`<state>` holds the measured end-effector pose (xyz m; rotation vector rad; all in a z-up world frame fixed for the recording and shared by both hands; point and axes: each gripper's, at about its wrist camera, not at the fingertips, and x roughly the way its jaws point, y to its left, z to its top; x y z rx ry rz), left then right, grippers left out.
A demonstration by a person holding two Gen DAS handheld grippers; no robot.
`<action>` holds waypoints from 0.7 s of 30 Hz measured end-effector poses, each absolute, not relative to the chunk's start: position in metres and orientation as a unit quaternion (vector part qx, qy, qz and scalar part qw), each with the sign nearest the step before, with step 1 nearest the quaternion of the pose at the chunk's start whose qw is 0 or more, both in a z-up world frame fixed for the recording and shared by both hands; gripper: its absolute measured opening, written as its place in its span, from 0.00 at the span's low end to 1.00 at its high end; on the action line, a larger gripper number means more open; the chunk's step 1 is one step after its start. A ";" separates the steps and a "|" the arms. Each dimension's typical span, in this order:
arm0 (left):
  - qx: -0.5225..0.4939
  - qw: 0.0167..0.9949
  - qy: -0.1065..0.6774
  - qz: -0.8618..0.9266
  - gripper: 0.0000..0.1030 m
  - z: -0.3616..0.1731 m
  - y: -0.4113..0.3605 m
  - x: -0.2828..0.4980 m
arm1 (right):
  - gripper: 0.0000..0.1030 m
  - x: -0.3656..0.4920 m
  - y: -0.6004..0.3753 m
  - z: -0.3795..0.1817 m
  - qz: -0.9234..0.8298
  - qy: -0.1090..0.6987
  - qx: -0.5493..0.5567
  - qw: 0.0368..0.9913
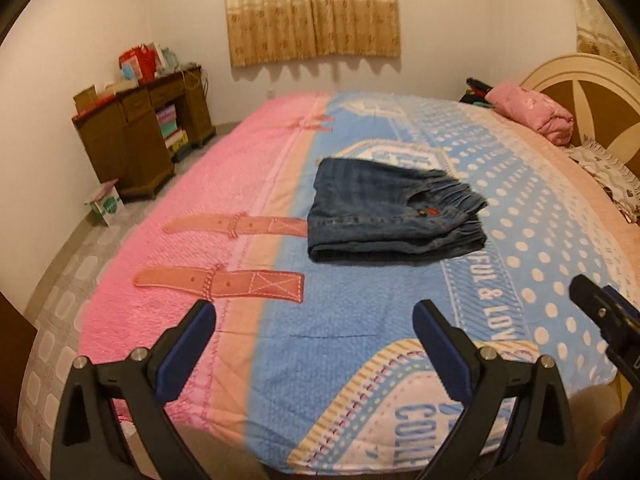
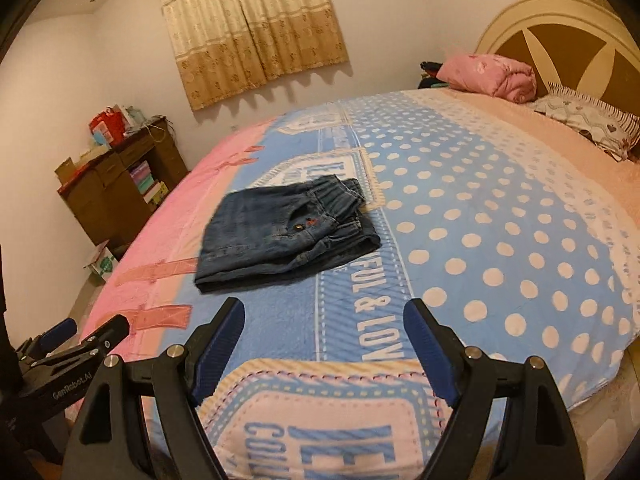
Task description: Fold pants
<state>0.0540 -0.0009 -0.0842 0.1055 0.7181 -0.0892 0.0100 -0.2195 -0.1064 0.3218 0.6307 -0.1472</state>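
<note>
The folded dark-blue denim pants (image 1: 394, 216) lie as a compact, layered rectangle near the middle of the bed, on the pink-and-blue printed fleece blanket (image 1: 360, 360). Their elastic waistband faces the headboard side, and their far edge lies beside the seam where the blanket's pink part meets the blue.

The left gripper (image 1: 314, 328) hangs over the blanket's near edge, well short of the pants; its blue-padded fingers (image 1: 434, 334) stand wide apart with nothing between them. The right gripper (image 2: 324, 326) is likewise short of the pants, its fingers (image 2: 224, 336) spread wide and empty, only blanket showing in the gap. In the left wrist view a black part of the right gripper shows at the right edge.

Beyond the pants, a rolled pink quilt (image 2: 492, 76) sits by the cream-and-brown wooden headboard (image 2: 560, 28), with a patterned pillow (image 2: 588, 120) just beside it. On the pants' far side, off the bed, a dark-brown wooden cabinet (image 1: 136, 148) stands against the wall, below and beside the beige patterned curtain (image 1: 312, 8).
</note>
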 end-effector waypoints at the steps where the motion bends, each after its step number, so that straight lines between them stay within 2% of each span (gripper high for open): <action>1: 0.050 0.935 0.347 -0.045 0.98 -0.081 0.000 0.048 | 0.80 0.004 -0.217 -0.103 -0.071 0.307 0.156 0.936; 16: 0.037 0.955 0.287 -0.068 1.00 -0.021 0.014 -0.022 | 0.81 -0.049 -0.185 -0.044 -0.070 0.283 0.123 0.949; 21: 0.027 0.963 0.260 -0.068 1.00 0.001 0.022 -0.041 | 0.82 -0.075 -0.171 -0.009 -0.061 0.243 0.101 0.963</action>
